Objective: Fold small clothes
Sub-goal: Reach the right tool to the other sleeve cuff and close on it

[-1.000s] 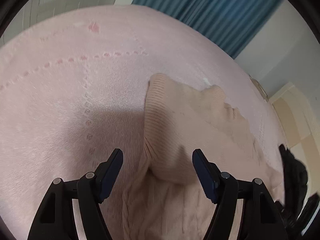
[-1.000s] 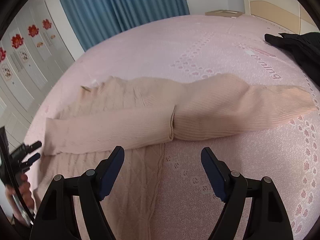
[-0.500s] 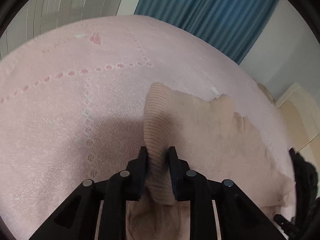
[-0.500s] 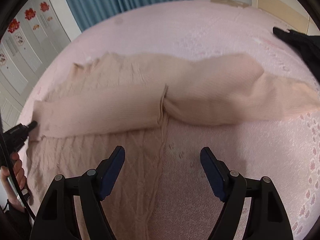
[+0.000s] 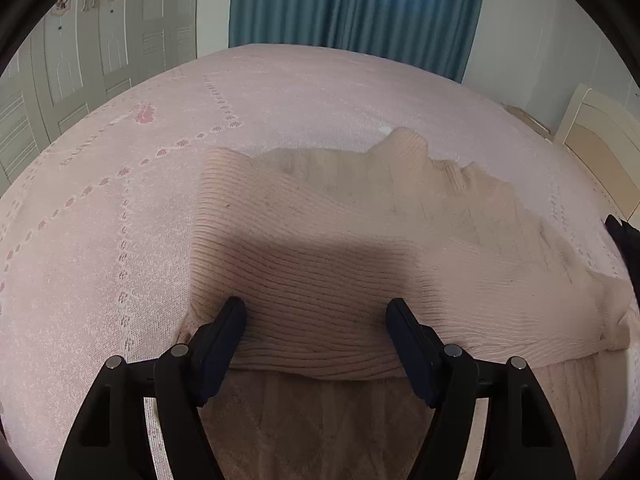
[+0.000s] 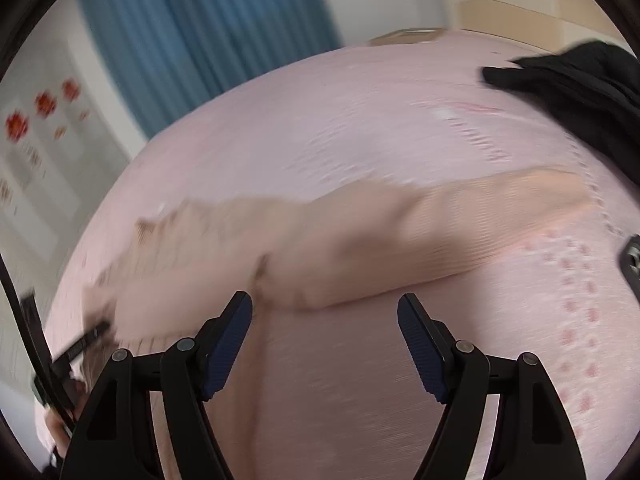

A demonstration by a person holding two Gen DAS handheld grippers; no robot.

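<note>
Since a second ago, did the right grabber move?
Yes. In its own view the blue curtain and the black clothes sit lower and more rightward, and the picture is smeared, so the open right gripper swung left and tipped up.

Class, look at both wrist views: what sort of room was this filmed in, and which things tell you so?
Most likely a bedroom. A pink bedspread covers a wide bed, blue curtains hang behind it, and pale wardrobe doors line the wall.

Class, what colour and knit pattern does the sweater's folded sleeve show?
The sleeve is pale beige-pink with fine ribbing, clearest in the left wrist view.
</note>
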